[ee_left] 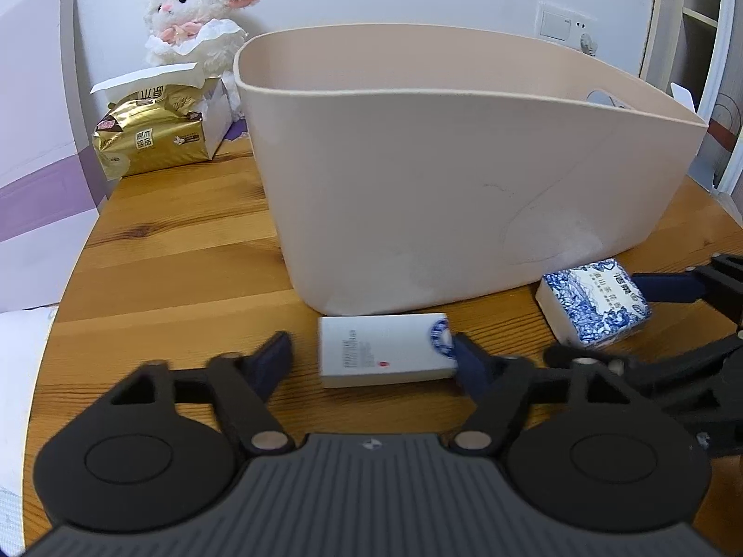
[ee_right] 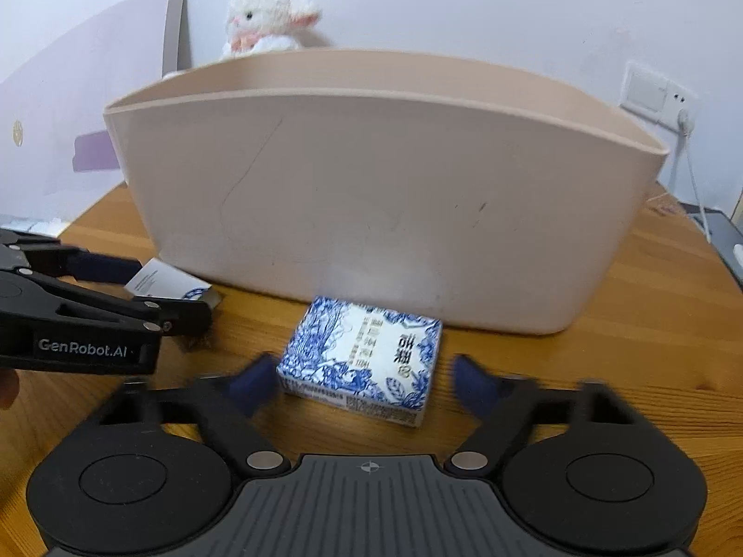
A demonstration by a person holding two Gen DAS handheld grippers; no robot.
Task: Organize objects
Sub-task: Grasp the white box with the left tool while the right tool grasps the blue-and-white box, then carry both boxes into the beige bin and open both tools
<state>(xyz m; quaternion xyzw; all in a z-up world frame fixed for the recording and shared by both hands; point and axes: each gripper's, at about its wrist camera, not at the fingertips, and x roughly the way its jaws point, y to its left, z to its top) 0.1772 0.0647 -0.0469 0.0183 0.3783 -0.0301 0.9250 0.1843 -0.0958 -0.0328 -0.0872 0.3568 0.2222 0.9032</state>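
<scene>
2 small boxes lie on the wooden table (ee_left: 176,250) in front of you, and each gripper is already lined up with one of them. Nearest to you, the left gripper (ee_left: 371,352) has its fingers apart, one on each side of the white box (ee_left: 385,348); the right finger seems to touch the box end, the left finger stands clear of it. The right gripper (ee_right: 362,378) is also spread wide, with the blue-and-white box (ee_right: 362,362) between its fingers and not yet pinched; the fingers look blurred, so they are perhaps moving.

I judge the step in hand to be the grasp of both boxes at once. The next move calls for you to bring the fingers together squarely on the short sides, then lift high enough to pass the rim.

Just behind both boxes stands the beige bin (ee_left: 464,176), tall and open on top; its inside floor is hidden from both views. Farther back on the left sit a gold tissue pack (ee_left: 148,139) and a plush lamb (ee_left: 195,14) against the wall.
</scene>
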